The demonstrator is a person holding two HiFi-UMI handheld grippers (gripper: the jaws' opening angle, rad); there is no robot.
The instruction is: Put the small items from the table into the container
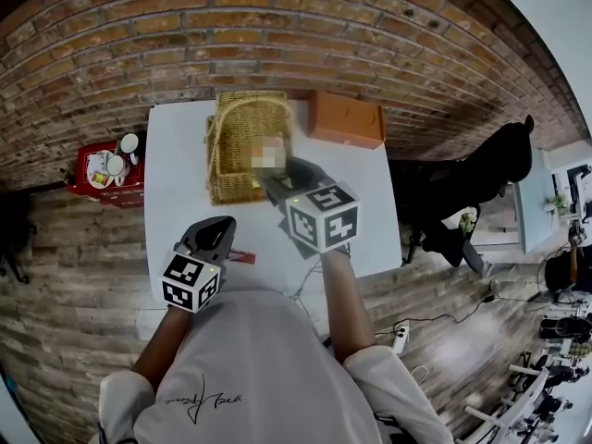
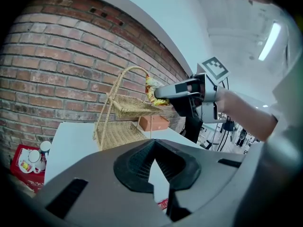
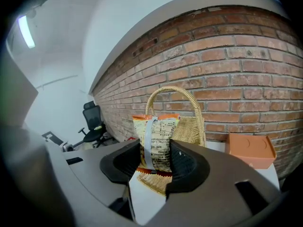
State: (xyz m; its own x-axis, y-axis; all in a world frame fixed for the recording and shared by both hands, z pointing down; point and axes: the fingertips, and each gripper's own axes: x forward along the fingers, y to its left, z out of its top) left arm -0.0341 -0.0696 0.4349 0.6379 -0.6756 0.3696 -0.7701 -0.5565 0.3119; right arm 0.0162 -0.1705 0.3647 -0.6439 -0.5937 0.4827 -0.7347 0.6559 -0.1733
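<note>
At the far left we see a low red stand (image 1: 100, 181) carrying round white cups (image 1: 116, 166); beside it lies the smooth, matt white table (image 1: 176, 169); the left gripper (image 1: 224, 223), grey plastic with ribbed black pads, hangs low over the table's near edge with its jaws closed together on nothing; just to its right a small flat red item (image 1: 242, 258) lies on the tabletop; further back stands the two-tier wicker basket (image 1: 242, 123), woven of pale straw, with an arched handle; the right gripper (image 3: 155, 148) has its jaws set fairly wide and clamped on a crinkly snack packet (image 3: 156, 136), yellow with orange ends and a grey strip down its back; from the left gripper view the packet is held up beside the handle, above the upper tier; right of the basket sits a plain orange rectangular box (image 1: 345, 118) with rounded corners; a black office chair (image 1: 495, 169) stands off the table's right side.

Each gripper's cube bears black-and-white square markers; the packet's fine print is too small for us to read; the script on the person's white shirt is also illegible.
</note>
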